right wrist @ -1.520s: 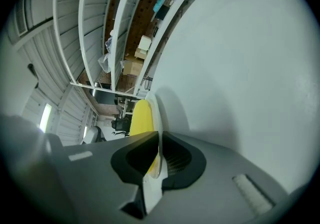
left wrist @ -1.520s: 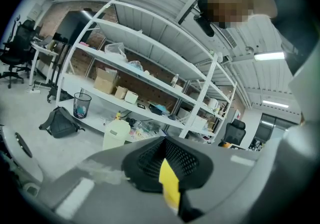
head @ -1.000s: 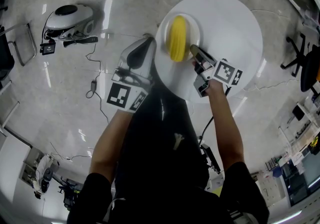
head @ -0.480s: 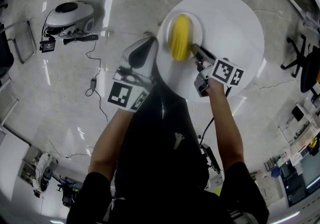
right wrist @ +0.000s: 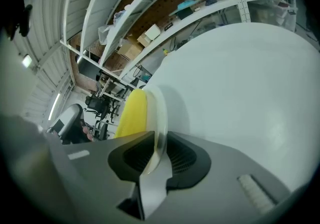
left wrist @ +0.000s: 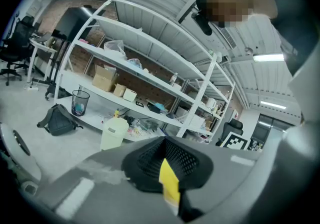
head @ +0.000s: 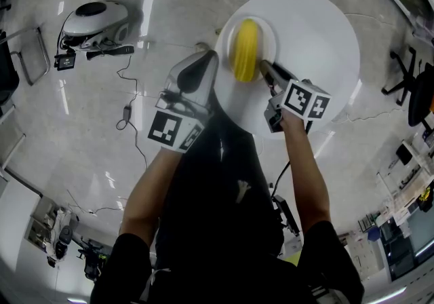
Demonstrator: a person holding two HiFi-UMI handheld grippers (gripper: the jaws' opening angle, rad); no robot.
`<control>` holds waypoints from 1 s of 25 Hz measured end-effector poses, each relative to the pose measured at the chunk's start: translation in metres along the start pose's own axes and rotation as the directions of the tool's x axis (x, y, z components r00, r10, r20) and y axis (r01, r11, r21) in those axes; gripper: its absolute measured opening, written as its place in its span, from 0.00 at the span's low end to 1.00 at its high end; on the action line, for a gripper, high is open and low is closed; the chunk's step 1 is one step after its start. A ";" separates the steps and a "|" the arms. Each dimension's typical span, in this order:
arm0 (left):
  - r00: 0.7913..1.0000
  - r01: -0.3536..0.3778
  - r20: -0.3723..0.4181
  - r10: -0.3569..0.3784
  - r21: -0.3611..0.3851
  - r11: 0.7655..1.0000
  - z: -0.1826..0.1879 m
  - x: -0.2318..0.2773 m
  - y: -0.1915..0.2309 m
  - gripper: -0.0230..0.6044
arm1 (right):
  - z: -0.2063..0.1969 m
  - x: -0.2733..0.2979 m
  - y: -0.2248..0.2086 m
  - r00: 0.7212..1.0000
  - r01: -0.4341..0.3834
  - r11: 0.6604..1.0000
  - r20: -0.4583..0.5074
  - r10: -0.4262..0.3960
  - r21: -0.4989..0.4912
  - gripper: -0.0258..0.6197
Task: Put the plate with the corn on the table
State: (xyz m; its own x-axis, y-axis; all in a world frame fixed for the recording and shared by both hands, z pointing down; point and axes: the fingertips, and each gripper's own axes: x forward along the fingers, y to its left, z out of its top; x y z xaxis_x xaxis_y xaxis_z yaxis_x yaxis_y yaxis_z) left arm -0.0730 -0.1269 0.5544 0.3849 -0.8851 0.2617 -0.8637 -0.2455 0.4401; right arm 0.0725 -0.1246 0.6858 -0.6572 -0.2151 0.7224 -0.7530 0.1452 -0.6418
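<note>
A white plate [head: 265, 30] carrying a yellow corn cob [head: 245, 50] is at the left side of the round white table [head: 315, 38]. My right gripper [head: 264, 68] is shut on the plate's near rim. In the right gripper view the thin plate rim [right wrist: 160, 110] stands edge-on between the black pads, with the corn [right wrist: 132, 113] to its left and the table [right wrist: 240, 98] to its right. My left gripper [head: 203, 65] hovers off the table's left edge, apart from the plate. Its jaws [left wrist: 167, 168] are together with nothing held.
A white and black device [head: 95, 23] lies on the glossy floor at the upper left, with cables [head: 127, 116] trailing from it. A dark office chair [head: 412, 85] stands right of the table. White shelving [left wrist: 145, 68] with boxes fills the left gripper view.
The plate with the corn and my right gripper have shifted slightly to the right over the table. My left gripper has drifted a little the same way.
</note>
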 end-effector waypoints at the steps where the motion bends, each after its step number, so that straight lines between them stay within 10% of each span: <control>1: 1.000 0.001 0.000 -0.001 0.001 1.000 0.000 0.000 0.000 0.04 | 0.000 0.000 0.000 1.000 0.004 1.000 -0.002 -0.004 -0.009 0.17; 25: 1.000 0.004 0.005 -0.004 -0.001 1.000 -0.002 0.000 -0.003 0.04 | 0.004 -0.011 -0.006 0.999 0.023 0.999 0.034 -0.022 -0.022 0.18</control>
State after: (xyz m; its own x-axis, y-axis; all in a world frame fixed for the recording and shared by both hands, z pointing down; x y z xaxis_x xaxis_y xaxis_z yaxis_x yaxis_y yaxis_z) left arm -0.0696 -0.1249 0.5545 0.3872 -0.8858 0.2559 -0.8617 -0.2489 0.4422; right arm 0.0845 -0.1273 0.6805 -0.6386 -0.2511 0.7274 -0.7686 0.1610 -0.6191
